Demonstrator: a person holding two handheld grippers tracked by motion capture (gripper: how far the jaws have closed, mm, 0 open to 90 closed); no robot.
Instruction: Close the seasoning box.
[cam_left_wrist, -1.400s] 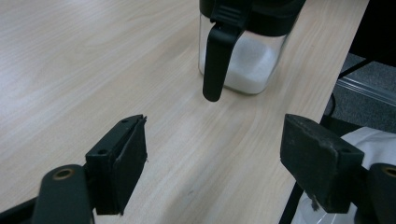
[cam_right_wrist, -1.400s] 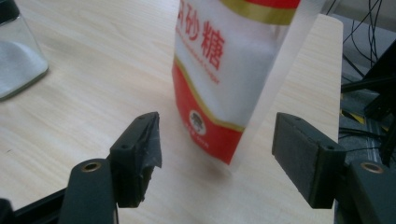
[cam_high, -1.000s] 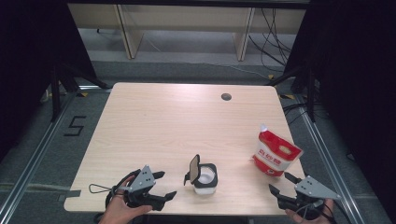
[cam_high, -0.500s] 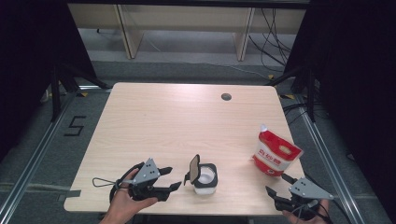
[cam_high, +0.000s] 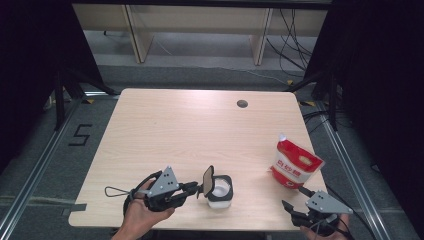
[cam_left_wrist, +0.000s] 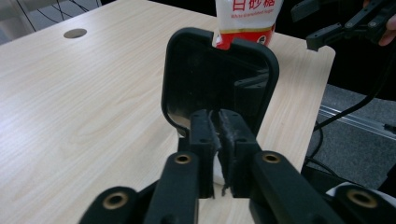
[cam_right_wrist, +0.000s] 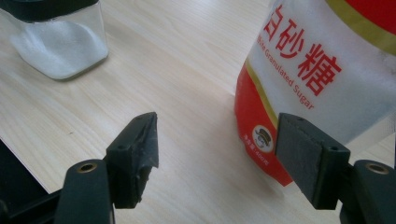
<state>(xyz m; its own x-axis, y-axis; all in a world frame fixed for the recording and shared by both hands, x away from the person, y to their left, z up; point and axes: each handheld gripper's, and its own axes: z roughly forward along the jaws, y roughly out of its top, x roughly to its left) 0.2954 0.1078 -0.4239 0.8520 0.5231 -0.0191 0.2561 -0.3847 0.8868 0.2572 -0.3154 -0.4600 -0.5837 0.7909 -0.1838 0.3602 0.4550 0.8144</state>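
Observation:
A small clear jar (cam_high: 220, 191) with white grains stands near the table's front edge, its black flip lid (cam_high: 208, 180) upright on the left side. My left gripper (cam_high: 196, 189) points at that lid; its jaws have just been closing. In the left gripper view the pads (cam_left_wrist: 205, 135) meet just before the lid (cam_left_wrist: 219, 70), and I cannot tell whether they pinch its lower edge. A red and white sugar bag (cam_high: 295, 167) stands at the right. My right gripper (cam_right_wrist: 217, 140) is open close to the bag (cam_right_wrist: 327, 70), nothing between its pads; the jar (cam_right_wrist: 60, 46) lies to its left.
The light wooden table (cam_high: 190, 130) has a round cable hole (cam_high: 242, 103) near its far edge. Both grippers work along the front edge, with the right-hand edge just past the bag. Dark stands and cables surround the table on the floor.
The left gripper's jaws went from wide open to shut, and it rose and moved right toward the jar's lid. The right gripper, jar and bag stayed put.

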